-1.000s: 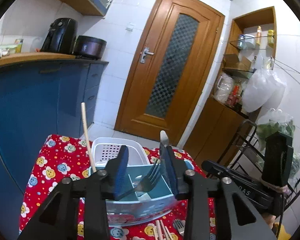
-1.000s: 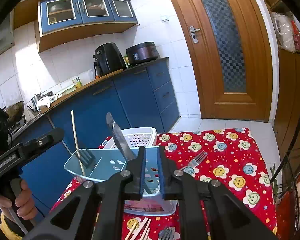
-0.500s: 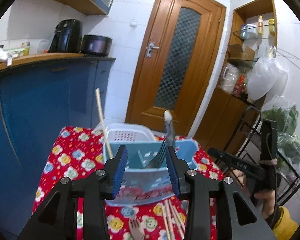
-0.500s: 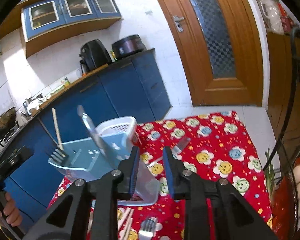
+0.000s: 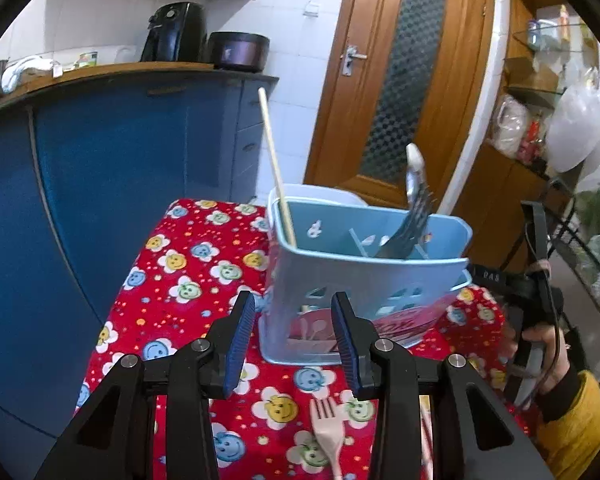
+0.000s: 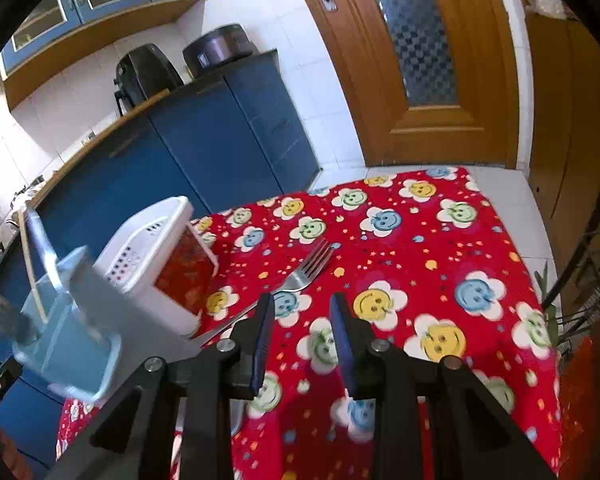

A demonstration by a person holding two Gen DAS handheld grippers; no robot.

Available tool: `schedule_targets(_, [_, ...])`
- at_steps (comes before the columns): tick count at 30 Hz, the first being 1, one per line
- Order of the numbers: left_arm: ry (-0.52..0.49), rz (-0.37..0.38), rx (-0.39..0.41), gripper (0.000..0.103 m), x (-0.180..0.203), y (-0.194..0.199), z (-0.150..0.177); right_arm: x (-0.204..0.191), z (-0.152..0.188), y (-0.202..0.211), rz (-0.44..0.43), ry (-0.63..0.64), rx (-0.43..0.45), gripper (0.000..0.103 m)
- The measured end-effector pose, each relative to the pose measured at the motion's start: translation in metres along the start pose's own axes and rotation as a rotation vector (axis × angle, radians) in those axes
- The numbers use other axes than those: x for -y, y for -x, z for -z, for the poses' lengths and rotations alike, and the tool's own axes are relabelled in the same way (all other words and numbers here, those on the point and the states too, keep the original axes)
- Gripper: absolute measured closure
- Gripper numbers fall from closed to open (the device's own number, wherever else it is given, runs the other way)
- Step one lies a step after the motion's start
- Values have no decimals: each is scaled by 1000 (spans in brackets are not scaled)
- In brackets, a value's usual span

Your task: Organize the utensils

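Observation:
A light blue utensil caddy (image 5: 364,280) stands on the red flowered tablecloth (image 5: 188,280). It holds a wooden chopstick (image 5: 276,172), a knife (image 5: 414,176) and a fork (image 5: 404,232). My left gripper (image 5: 294,304) is open just in front of the caddy, with nothing between its fingers. A pale fork (image 5: 327,428) lies on the cloth below it. My right gripper (image 6: 301,302) hangs over the cloth, its jaws opening with nothing between them. Just beyond its tips lies a metal fork (image 6: 300,276). The caddy (image 6: 60,340) is blurred at the left of the right wrist view.
A white basket (image 6: 156,256) stands behind the caddy. Blue cabinets (image 5: 120,184) run along the left and a wooden door (image 5: 400,80) is behind the table. A hand in a yellow sleeve (image 5: 548,344) holds the other gripper at the right. A wire rack (image 6: 588,280) borders the table's right side.
The right gripper let go of the knife, which now stands in the caddy, then swung down and right over the metal fork. The left gripper sank lower in front of the caddy.

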State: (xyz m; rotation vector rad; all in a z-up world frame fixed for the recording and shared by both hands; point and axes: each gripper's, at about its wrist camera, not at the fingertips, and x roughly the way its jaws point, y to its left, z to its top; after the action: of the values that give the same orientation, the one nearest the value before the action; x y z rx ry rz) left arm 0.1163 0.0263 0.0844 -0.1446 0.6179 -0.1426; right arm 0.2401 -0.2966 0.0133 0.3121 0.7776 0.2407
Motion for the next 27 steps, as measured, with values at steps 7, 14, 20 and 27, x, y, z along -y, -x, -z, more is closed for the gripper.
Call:
schedule_targets(7, [-4,-46,-8,62,-5,-11,3,17,-14,-47,-26,-62,-82,66])
schedule_targets(14, [26,-65,-14,62,-15,-17,4,26,-26,-70,-70,-109,-94,65])
schedule_targets(20, [30,-64,-19,62,-18,-22,4,22,-33,-81,-64,-104,-85,78])
schedule_targets(27, [32,-58,-24,62,-18,-23,6,22,-31,-68,-61,-102,-22,95])
